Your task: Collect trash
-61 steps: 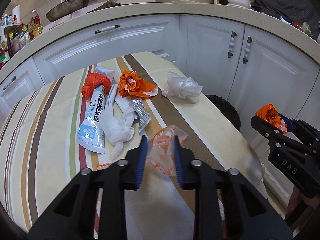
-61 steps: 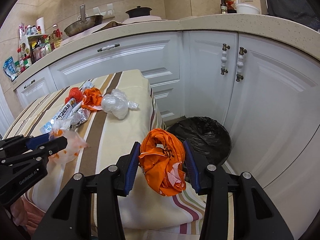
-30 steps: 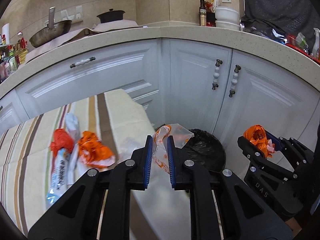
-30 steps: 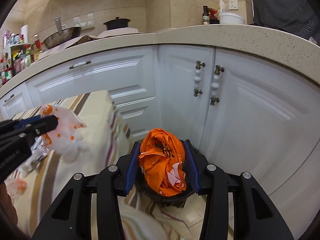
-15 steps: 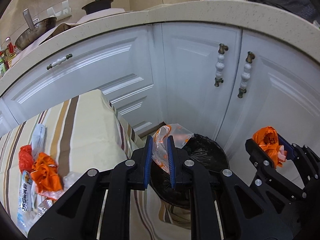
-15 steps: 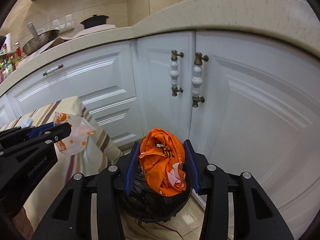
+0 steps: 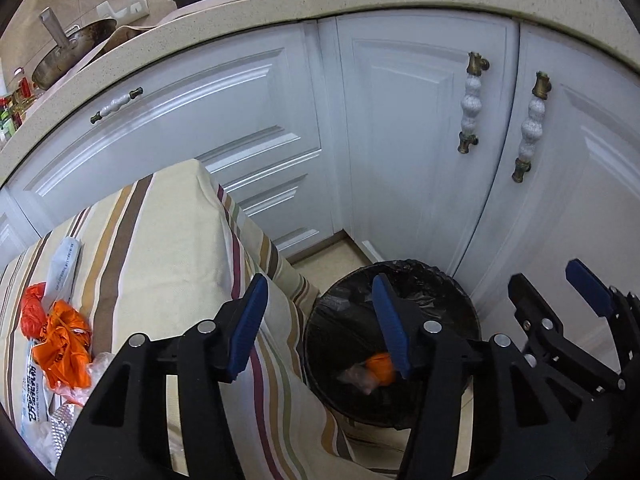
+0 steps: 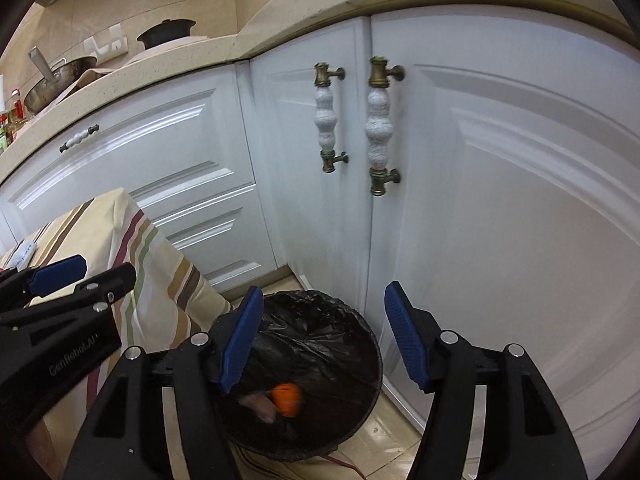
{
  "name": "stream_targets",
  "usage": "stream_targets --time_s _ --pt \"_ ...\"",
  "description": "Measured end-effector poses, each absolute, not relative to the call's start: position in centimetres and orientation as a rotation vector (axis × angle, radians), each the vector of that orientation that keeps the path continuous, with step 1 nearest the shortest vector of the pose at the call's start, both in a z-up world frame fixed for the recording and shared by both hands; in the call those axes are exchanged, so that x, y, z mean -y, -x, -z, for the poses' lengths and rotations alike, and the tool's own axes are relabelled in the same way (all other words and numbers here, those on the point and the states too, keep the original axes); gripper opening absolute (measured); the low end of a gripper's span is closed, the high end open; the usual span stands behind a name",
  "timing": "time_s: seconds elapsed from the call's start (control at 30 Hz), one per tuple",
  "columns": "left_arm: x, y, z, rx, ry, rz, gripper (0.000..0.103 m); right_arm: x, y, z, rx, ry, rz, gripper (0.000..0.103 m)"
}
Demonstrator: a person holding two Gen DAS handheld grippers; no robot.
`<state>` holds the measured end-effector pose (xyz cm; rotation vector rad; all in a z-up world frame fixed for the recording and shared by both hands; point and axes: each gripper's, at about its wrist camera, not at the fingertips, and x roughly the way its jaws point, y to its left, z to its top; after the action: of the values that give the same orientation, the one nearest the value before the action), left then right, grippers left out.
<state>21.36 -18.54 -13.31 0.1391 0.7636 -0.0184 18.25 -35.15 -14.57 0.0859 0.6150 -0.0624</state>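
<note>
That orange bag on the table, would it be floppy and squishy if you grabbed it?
Probably, yes. The orange bag looks like thin crinkled plastic, crumpled into folds, so it would likely squash flat between the fingers. It seems very light for its size. It lies bunched against other scraps, so a push might drag those along too.

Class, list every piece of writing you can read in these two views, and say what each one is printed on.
"GenRobot.AI": on the black body of the left tongs, seen in the right wrist view.
Blue print on the white tube on the striped tablecloth: too blurred to read.
</note>
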Motion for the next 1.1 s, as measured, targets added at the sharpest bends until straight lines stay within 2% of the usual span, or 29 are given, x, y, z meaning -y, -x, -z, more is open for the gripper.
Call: stream_targets --time_s 0.27,0.53,1.1 --pt "17.1 -18.2 10.3 -0.727 -0.098 0.052 0.058 34.6 -14.7 12.0 -0.578 -0.097 0.067 0.063" --pt "12.4 -13.2 7.6 -0.7 -0.053 0.03 0.058 31.2 -10.7 10.0 -0.555 -0.088 0.015 0.063" --pt "-0.1 -4.3 7.7 -0.71 -0.004 -0.099 0.058 21.8 -4.3 9.6 -0.568 -0.015 -0.129 0.063"
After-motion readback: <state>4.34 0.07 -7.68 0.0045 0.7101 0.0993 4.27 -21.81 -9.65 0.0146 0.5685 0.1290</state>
